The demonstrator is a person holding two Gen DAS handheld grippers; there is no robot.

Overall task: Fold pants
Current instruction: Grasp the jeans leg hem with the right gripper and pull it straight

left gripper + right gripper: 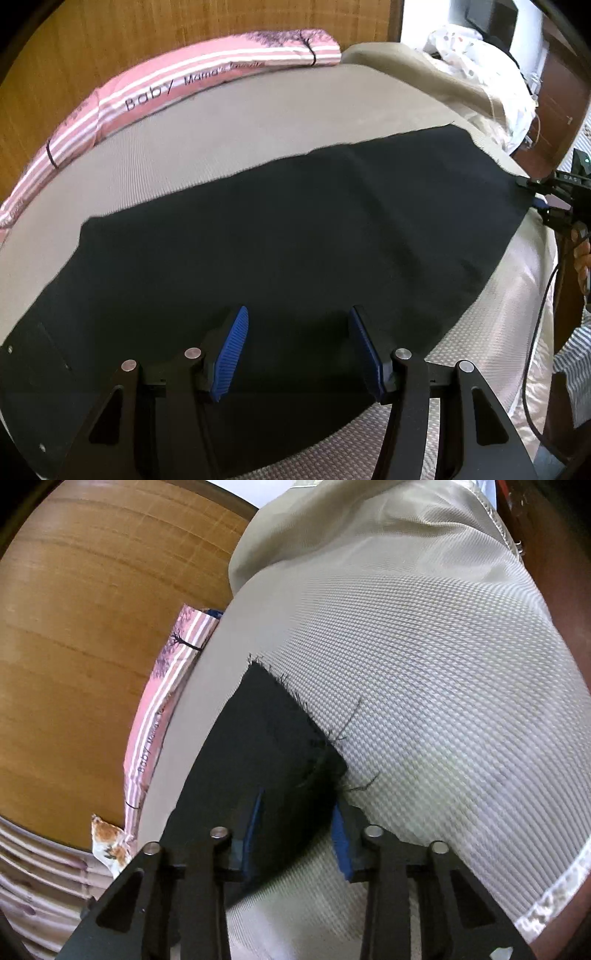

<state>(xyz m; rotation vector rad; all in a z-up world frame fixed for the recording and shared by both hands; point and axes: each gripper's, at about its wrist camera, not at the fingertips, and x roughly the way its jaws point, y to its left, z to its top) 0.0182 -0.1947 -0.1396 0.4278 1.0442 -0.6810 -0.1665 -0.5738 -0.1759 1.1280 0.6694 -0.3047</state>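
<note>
Black pants [280, 229], one pair, flat on mattress [221, 122]; left hand-held gripper [297, 350] and right hand-held gripper [299, 830], both spread apart.

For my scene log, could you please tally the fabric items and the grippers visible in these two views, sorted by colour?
Black pants: 1
Pink striped bundle: 1
Beige textured bed cover: 1
White spotted cloth: 1
Black grippers with blue pads: 2, namely the left gripper and the right gripper
Total: 6

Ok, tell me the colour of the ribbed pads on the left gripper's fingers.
Blue, ribbed pads on black fingers; clearest in the left wrist view.
</note>
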